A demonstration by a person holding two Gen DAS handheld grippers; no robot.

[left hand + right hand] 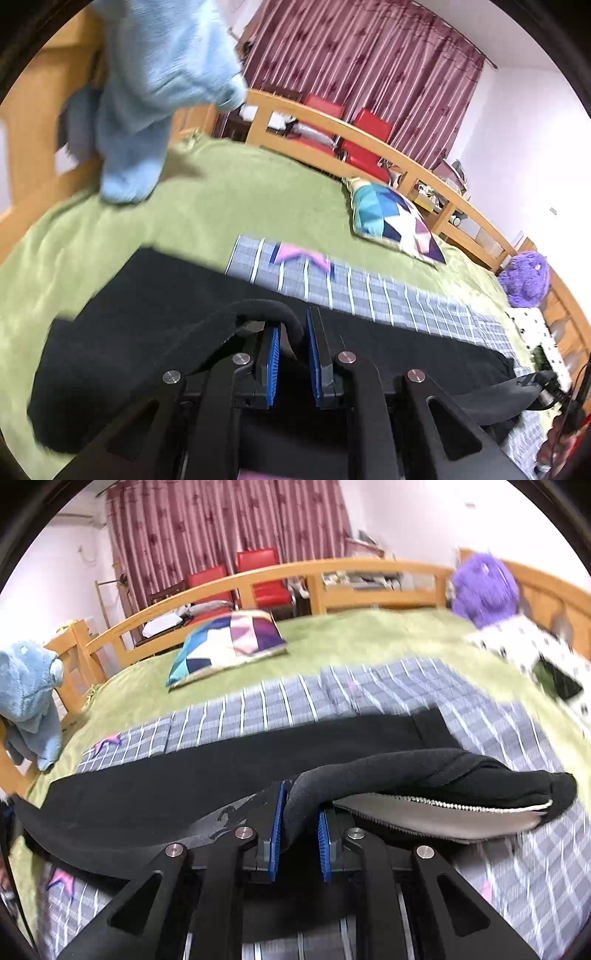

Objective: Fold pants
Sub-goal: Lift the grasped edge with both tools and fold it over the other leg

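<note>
Both tongs, left gripper (291, 354) and right gripper (300, 830), are clamped on the black knit pants (207, 775); lift your edges level so the fold lands square.

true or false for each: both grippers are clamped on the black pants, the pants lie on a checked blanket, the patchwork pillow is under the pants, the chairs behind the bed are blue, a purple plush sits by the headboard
1. Both grippers are clamped on the black pants. True: the left gripper and the right gripper each pinch the black pants.
2. The pants lie on a checked blanket. True: the checked blanket is under them.
3. The patchwork pillow is under the pants. False: the patchwork pillow lies apart, farther back on the green cover.
4. The chairs are blue. False: the chairs are red.
5. A purple plush sits by the headboard. True: purple plush.
</note>
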